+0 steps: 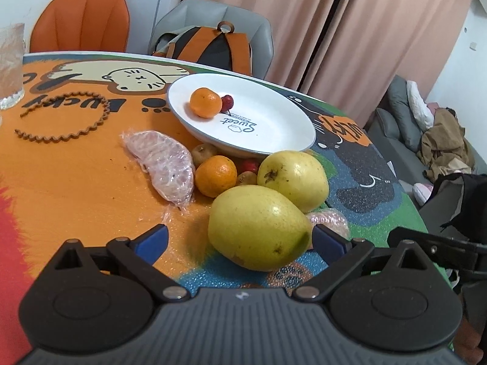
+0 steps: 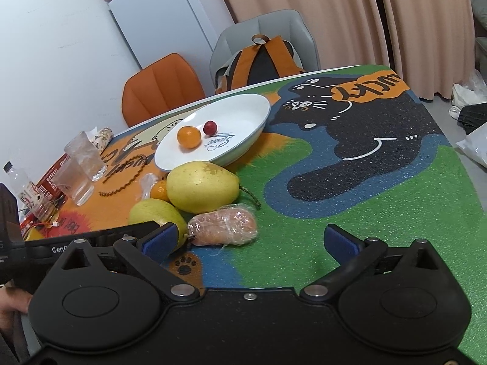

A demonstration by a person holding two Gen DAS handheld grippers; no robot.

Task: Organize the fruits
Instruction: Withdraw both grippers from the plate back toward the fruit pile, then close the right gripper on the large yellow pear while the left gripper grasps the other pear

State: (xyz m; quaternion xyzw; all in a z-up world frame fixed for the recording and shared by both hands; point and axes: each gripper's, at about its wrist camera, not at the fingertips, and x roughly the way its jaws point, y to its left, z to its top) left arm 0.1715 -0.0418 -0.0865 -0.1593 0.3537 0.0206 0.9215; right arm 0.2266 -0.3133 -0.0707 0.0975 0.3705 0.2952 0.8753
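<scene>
Green mat lies bare beside fruit; right claw and left claw released.

Setting: a home, dining corner of a living room. Evidence: round table under a cartoon-cat mat, directly ahead of the claws; orange chair and grey chair at its far edge, a backpack on the grey one; peach curtains beyond; white fridge far left; grey sofa heaped with clothes, off to the right; drinking glasses on the left.
</scene>
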